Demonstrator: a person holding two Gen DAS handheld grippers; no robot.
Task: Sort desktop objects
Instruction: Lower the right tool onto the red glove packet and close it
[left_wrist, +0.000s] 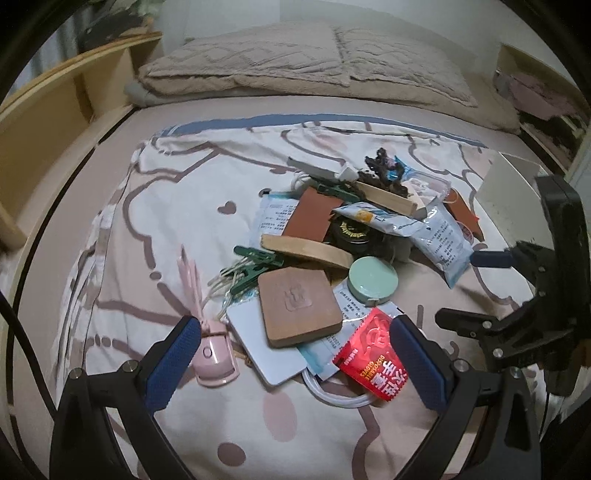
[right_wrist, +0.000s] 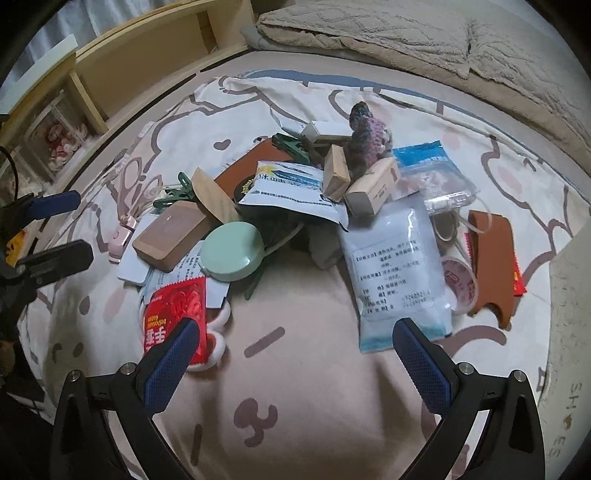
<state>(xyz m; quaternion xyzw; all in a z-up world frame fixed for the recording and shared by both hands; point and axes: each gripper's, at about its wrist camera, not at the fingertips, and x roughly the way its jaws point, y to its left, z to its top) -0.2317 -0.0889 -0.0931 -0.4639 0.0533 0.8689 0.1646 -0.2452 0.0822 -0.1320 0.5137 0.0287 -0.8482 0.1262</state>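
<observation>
Both grippers hang over the patterned sheet (right_wrist: 295, 424) with jaws spread wide and nothing between them; we note the left gripper (left_wrist: 295, 365) and the right gripper (right_wrist: 295, 365) as empty. Nearest the left one, at its 12 o'clock, lies the red glove packet (left_wrist: 373, 354), just beside the brown embossed block (left_wrist: 299, 306), which rests on a white card (left_wrist: 262, 343). A pink clip (left_wrist: 216, 360) touches the left finger pad at 9 o'clock. Beyond sits the green round tin (left_wrist: 373, 280). For the right gripper, a white sachet (right_wrist: 399, 266) lies at 1 o'clock. Further back the unsorted pile (right_wrist: 314, 177) stacks wooden blocks and packets loosely. We judge the risk to be slippage: pulling any lower item would topple those leaning above.
</observation>
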